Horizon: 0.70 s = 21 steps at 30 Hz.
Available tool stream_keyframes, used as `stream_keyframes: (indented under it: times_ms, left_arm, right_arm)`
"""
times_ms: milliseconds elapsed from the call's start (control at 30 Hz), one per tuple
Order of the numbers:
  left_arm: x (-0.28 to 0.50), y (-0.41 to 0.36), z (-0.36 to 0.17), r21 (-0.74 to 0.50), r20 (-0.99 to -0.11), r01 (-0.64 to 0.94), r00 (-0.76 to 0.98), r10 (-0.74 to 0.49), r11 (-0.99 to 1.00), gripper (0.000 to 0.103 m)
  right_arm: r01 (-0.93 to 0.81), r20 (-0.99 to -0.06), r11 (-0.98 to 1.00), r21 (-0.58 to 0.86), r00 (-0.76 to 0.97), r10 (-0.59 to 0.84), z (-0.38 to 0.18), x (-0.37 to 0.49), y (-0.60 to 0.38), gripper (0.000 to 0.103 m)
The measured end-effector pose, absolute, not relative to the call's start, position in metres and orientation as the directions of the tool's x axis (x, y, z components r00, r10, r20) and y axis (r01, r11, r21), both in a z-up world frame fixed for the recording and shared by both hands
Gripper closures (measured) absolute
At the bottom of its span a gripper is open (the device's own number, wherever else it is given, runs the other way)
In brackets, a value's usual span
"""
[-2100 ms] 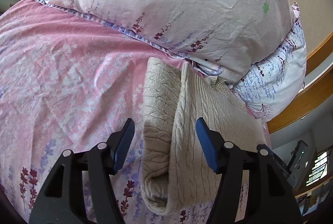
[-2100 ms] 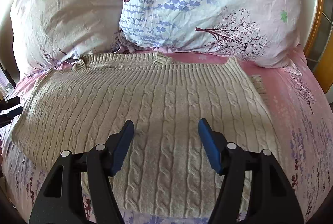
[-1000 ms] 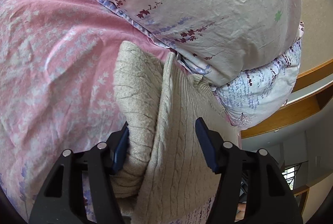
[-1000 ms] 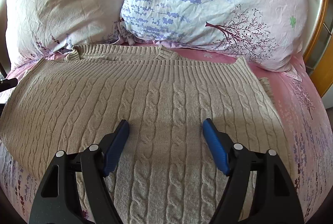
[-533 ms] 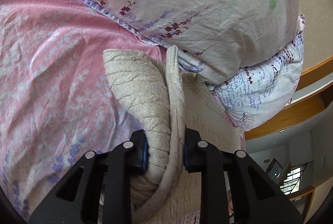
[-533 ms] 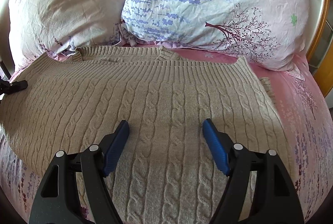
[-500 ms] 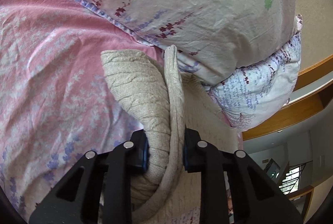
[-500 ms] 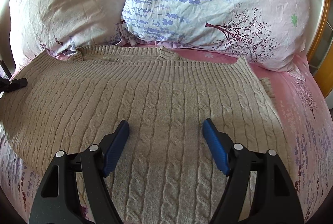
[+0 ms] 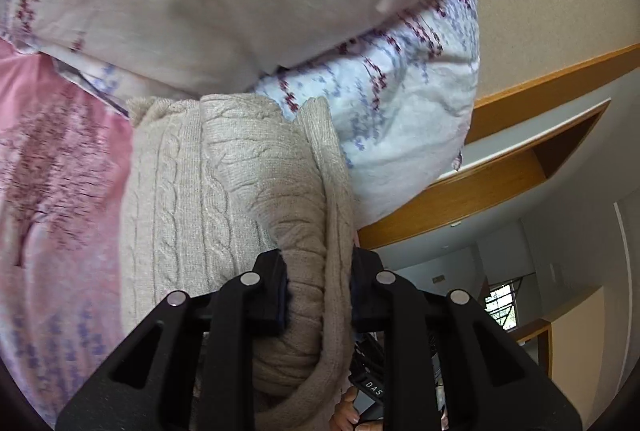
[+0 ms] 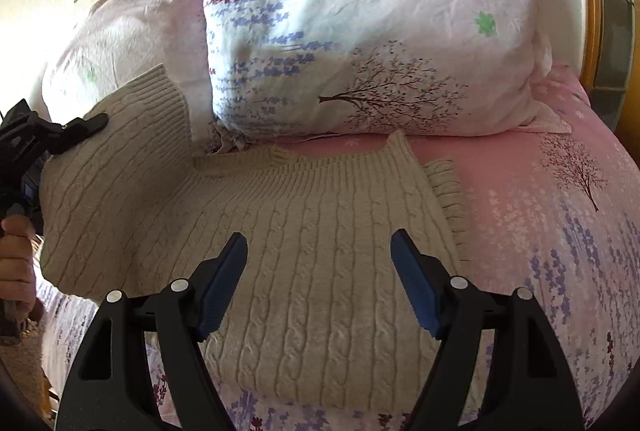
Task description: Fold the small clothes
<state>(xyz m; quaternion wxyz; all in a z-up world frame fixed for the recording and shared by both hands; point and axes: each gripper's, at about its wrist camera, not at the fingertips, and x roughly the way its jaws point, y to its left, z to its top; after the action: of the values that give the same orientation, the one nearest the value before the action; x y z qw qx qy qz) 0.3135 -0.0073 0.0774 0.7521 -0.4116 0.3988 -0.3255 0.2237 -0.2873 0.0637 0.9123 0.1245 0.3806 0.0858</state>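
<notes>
On a pink floral bed with two pillows at its head, the left claw is clamped on the lifted left edge of one beige cable-knit sweater (a side fold seems under way); next, carry that edge across the body. The right claw, fingers apart, hovers above the flat knit.

Only "DAS" reads — white letters on a black device — rest cut off.
</notes>
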Motion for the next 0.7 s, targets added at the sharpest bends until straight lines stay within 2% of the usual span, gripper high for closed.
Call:
stream_keyframes:
  times_ms: [133,267,367,433,500,533,600,700]
  left_arm:
    - [0.32,-0.076,0.065,-0.894,-0.312,0.187,0.394,-0.865,0.408,0.082]
    - [0.324,-0.139,0.035,-0.879,-0.392,0.171,0.269,-0.88,0.444,0.081]
    - [0.325,-0.162,0.019,-0.886,-0.409,0.158,0.182,-0.894,0.437,0.072]
    - [0.322,-0.158,0.024,-0.917,-0.33,0.181,0.162,-0.93,0.356,0.071]
    - [0.316,-0.142,0.04,-0.913,-0.297,0.228,0.196,-0.935,0.338,0.056]
    - [0.311,-0.132,0.05,-0.9,-0.296,0.263,0.22,-0.93,0.349,0.053]
    - [0.301,-0.112,0.066,-0.842,-0.352,0.322,0.281,-0.893,0.434,0.045]
    - [0.285,-0.086,0.076,-0.7,-0.497,0.367,0.365,-0.787,0.613,0.042]
  right_arm:
    - [-0.047,-0.63,0.893,0.447,0.693,0.351,0.061,0.218,-0.327,0.027]
    - [-0.048,-0.548,0.751,0.659,0.653,0.523,0.047,0.221,-0.358,0.027]
    - [-0.03,-0.493,0.645,0.763,0.62,0.611,0.037,0.225,-0.373,0.027]
    - [-0.022,-0.467,0.596,0.803,0.598,0.652,0.035,0.227,-0.378,0.027]
    - [-0.015,-0.451,0.56,0.828,0.576,0.682,0.035,0.227,-0.381,0.025]
    - [-0.004,-0.461,0.561,0.828,0.566,0.684,0.033,0.229,-0.381,0.025]
    - [0.016,-0.479,0.567,0.824,0.554,0.681,0.029,0.23,-0.381,0.025]
    - [0.047,-0.505,0.577,0.816,0.544,0.67,0.025,0.241,-0.379,0.026]
